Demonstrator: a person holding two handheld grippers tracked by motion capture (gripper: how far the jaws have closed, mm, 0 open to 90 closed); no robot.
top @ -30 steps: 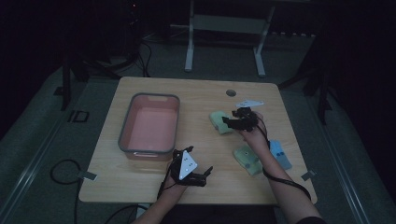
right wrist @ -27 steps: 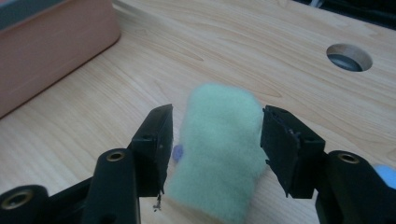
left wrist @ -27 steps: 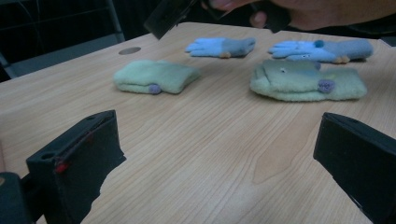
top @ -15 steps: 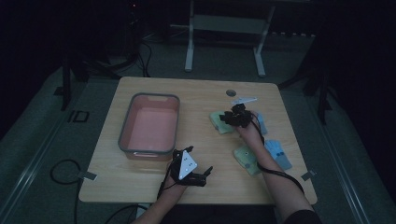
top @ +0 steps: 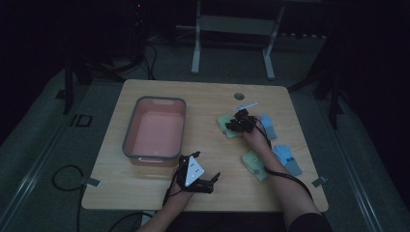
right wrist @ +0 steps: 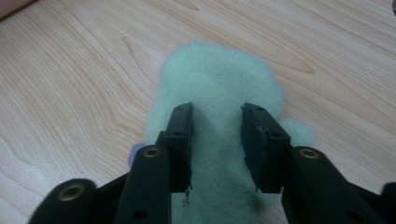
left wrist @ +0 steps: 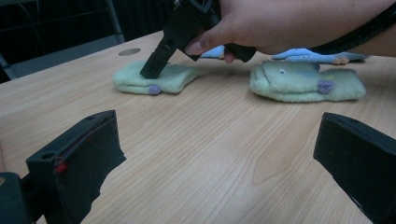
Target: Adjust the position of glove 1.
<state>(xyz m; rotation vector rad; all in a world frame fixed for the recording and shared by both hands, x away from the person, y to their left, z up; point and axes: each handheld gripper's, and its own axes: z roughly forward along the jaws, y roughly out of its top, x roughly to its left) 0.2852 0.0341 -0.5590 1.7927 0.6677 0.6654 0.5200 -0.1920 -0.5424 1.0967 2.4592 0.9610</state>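
A pale green fuzzy sock (right wrist: 219, 79) lies flat on the wooden table (top: 203, 101). My right gripper (right wrist: 215, 135) points down onto it, its tips on the cloth. Its jaws have just been closing and still stand apart, with the sock's middle between them. From above, the right gripper (top: 233, 126) sits over this sock (top: 225, 124). A second green sock (top: 255, 166) lies nearer the person, under the right forearm. My left gripper (top: 211, 182) rests near the front edge, and its jaws (left wrist: 219, 158) stand wide open over bare wood.
A pink bin with a grey rim (top: 130, 130) stands at the table's left. Two blue socks (top: 268, 126) (top: 288, 160) lie right of the right hand. A white tag (top: 246, 106) and a round hole (top: 239, 95) are at the back.
The right gripper has moved left and down onto the far green sock. The left gripper has stayed where it was.
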